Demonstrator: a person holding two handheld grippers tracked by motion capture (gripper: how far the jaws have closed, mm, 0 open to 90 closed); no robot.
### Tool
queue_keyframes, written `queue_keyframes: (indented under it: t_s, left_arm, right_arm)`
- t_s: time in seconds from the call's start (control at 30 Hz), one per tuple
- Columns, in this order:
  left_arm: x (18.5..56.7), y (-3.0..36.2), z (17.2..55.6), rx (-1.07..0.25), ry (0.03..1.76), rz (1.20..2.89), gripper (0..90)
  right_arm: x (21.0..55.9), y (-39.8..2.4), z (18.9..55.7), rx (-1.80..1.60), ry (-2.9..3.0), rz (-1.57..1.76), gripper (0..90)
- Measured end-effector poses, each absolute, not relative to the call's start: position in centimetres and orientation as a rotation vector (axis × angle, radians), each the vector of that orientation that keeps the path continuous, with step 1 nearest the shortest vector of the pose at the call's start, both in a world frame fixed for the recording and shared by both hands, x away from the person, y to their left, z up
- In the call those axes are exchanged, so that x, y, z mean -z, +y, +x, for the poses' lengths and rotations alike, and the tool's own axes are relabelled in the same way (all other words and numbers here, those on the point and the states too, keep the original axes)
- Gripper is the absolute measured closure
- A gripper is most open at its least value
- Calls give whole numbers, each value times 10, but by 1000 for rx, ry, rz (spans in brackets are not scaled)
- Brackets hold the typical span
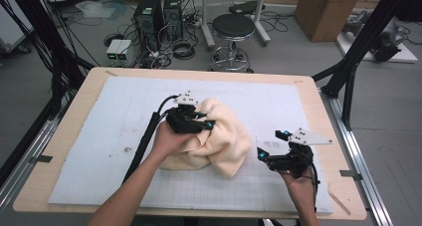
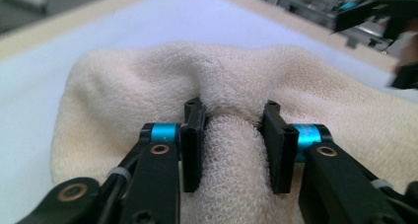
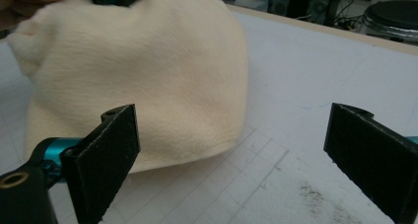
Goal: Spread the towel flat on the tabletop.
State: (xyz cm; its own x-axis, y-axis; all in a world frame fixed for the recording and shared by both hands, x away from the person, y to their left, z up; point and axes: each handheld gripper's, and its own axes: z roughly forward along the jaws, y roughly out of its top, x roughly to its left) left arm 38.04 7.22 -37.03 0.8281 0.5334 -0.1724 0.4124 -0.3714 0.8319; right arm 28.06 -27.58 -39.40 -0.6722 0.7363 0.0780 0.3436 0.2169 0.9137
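Bench (image 1: 64, 131) of pale wood with rounded corners, topped by a white foam-like mat (image 1: 119, 131), smudged in places and printed with a faint square grid near the front. Left of centre on that mat, a cream terry towel (image 1: 219, 136), soft and looped in pile, bunched into a rounded heap with a thick fold hanging at its near right. At the towel's upper left edge, the left hand-held gripper (image 1: 206, 124), black with blue collars and a grey three-cornered plate on top, held in a hand with a thick black cable trailing back toward the sleeve. In the left gripper view, a plump ridge of towel (image 2: 231, 150) standing between the two flat black jaws, pads against the pile on both sides, jaws roughly half parted around it. Further right, just beside the towel yet apart from it, the right hand-held gripper (image 1: 272, 144), same black build and grey plate, low over the grid; in the right gripper view, ribbed rubber-faced jaws spread wide with only bare mat between. No legible writing anywhere.
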Motion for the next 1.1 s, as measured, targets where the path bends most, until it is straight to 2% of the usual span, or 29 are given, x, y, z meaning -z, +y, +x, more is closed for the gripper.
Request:
queue_keyframes:
  t_s: [0.13, 0.27, 0.43, 0.53, 0.63, 0.77, 0.83, 0.9, 1.0, 1.07, 1.1]
  left_arm:
    - [372, 84, 385, -136, 705, 1967, 521]
    - [353, 97, 377, -204, 660, 1888, 439]
    - [336, 120, 360, -206, 611, 1844, 429]
    - [334, 130, 345, -209, 579, 1849, 422]
    - [337, 139, 327, -222, 553, 1882, 411]
    - [349, 148, 302, -235, 521, 1896, 405]
    - [355, 150, 296, -237, 521, 1905, 405]
    - [370, 152, 287, -280, 522, 1991, 401]
    - [389, 155, 286, -269, 554, 2043, 401]
    - [400, 156, 289, -265, 583, 2077, 429]
    - [405, 156, 291, -268, 596, 2093, 492]
  right_arm:
    - [395, -263, 280, -1447, 2173, 952, 62]
    - [392, -251, 278, -1479, 2208, 904, 62]
    - [386, -234, 271, -1509, 2259, 823, 73]
    - [385, -226, 266, -1528, 2300, 752, 166]
    - [384, -217, 262, -1512, 2335, 732, 180]
    - [383, -209, 253, -1545, 2373, 663, 301]
    - [383, -206, 251, -1543, 2381, 635, 328]
    - [388, -198, 249, -1510, 2422, 602, 337]
    - [400, -187, 252, -1434, 2478, 597, 327]
    - [409, -181, 257, -1354, 2523, 592, 335]
    - [413, -177, 259, -1293, 2541, 591, 364]
